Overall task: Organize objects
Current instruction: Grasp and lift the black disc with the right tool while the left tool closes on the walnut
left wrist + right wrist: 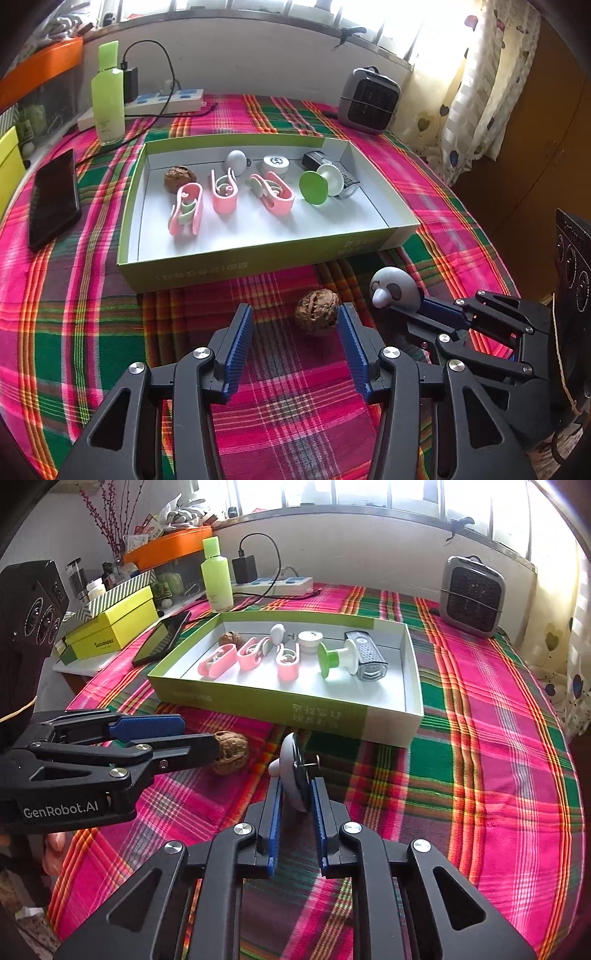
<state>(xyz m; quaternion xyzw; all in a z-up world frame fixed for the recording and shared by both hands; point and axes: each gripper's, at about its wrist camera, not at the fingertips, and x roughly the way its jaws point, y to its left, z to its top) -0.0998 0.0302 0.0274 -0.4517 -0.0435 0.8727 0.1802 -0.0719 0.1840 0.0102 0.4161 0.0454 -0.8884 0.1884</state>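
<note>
A brown walnut [317,312] lies on the plaid cloth in front of the green tray [258,260]. My left gripper [295,317] stands open around it; the walnut sits near the right pad and far from the left one. To its right, my right gripper [417,314] is shut on a grey round toy with a face [393,288]. In the right wrist view the toy [293,771] stands edge-on between the blue pads of the right gripper [295,786]. The left gripper [201,736] comes in from the left, partly hiding the walnut [231,751]. The tray [295,709] holds another walnut, three pink clips, a second grey toy and other small items.
A green bottle [108,99], a power strip [166,101] with a charger and a small heater [369,99] stand behind the tray. A dark phone [53,199] lies left of it. Yellow boxes [114,627] sit at the far left. A person's fingers [51,849] show below the left gripper.
</note>
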